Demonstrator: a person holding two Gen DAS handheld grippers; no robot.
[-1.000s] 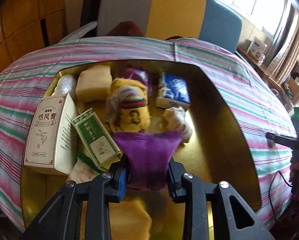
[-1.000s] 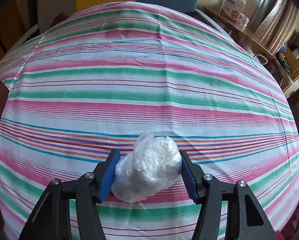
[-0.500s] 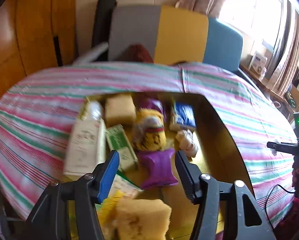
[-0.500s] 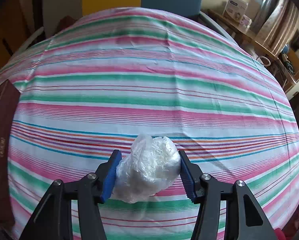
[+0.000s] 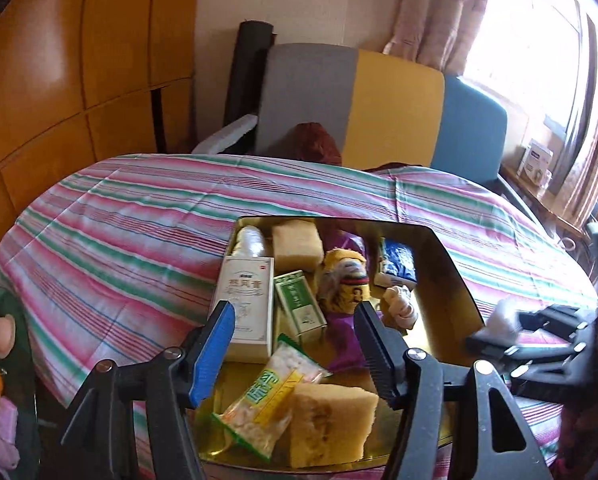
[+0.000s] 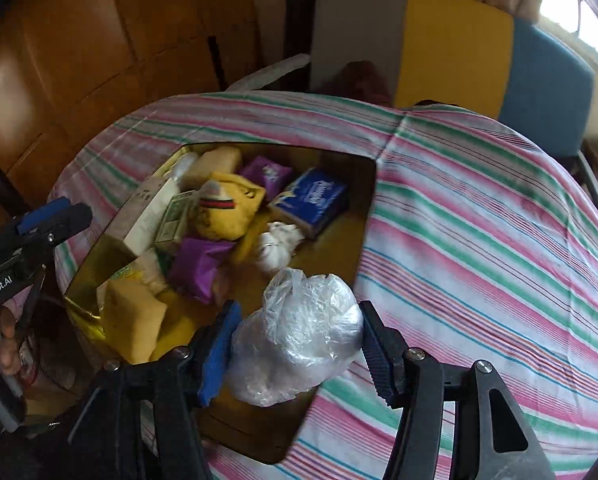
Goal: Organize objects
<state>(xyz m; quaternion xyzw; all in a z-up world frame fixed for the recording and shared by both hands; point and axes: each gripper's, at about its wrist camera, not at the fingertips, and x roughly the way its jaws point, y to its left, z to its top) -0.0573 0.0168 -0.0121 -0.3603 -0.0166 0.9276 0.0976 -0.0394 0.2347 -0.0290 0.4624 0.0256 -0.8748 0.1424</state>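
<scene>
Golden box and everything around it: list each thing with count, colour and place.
Golden box: one, on the striped tablecloth.
Yellow sponge blocks: two, near and far ends of the box.
White carton: one, box left side.
Green carton: one, beside the white carton.
Yellow knitted pouch: one, box centre.
Purple packets: two, in the box.
Blue tissue pack: one, box right.
Left hand-held gripper: jaws opening, empty.
Right hand-held gripper: grips the clear plastic bag bundle.
</scene>
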